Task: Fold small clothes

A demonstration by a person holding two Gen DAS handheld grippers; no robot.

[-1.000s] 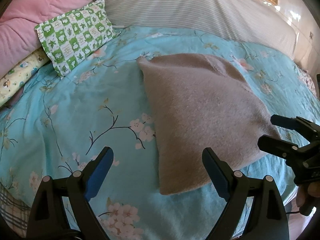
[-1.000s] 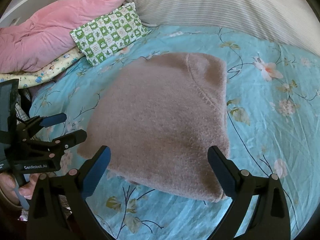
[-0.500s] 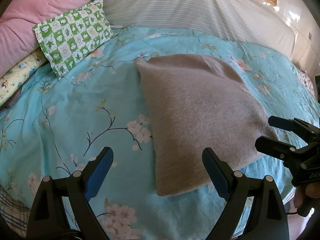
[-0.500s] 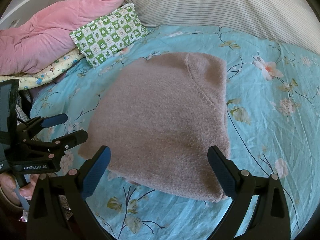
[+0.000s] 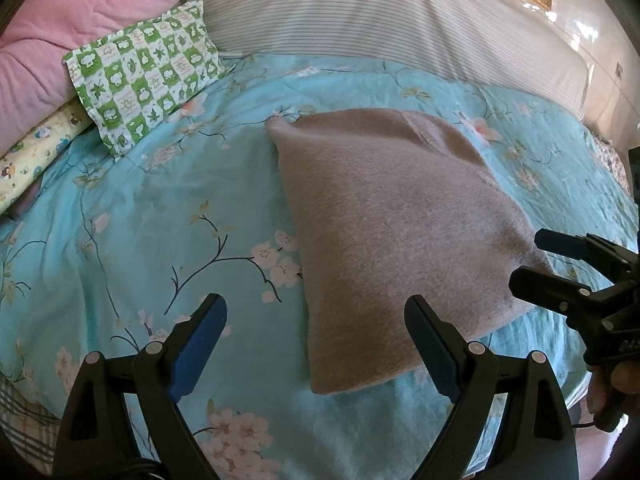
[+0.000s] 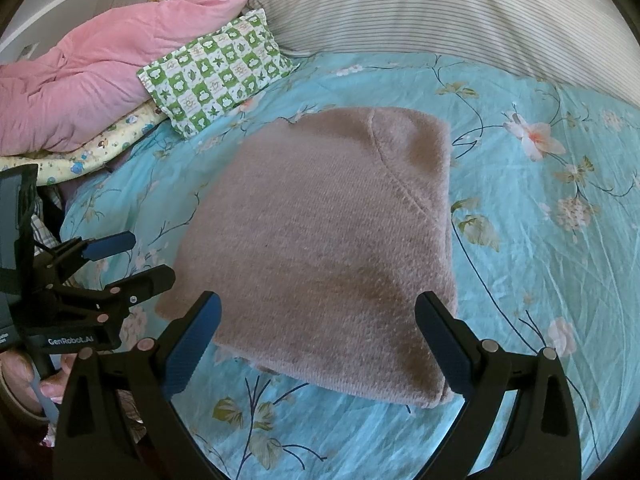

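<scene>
**Q:** Status of each hand-held gripper?

**A:** I read the left hand-held gripper [image 5: 316,344] as spread wide and empty, poised above the near left edge of the folded sweater [image 5: 392,236]. The right hand-held gripper [image 6: 318,344] is equally wide and empty, poised over the near right edge.

**Q:** Location of the garment?

**A:** The taupe knit sweater lies flat on the floral bedspread [image 5: 140,220] as a compact folded rectangle, near the bed's front edge.

**Q:** Step in hand?

**A:** I judge the fold complete or one fold short. The next move calls for either closing both units on the near edge for a final fold, or releasing the item as finished.

**Q:** Obstructions?

**A:** None close. The green checkered pillow [image 6: 216,72], pink quilt [image 6: 76,80] and striped bolster [image 5: 380,12] lie well apart from the sweater.
</scene>
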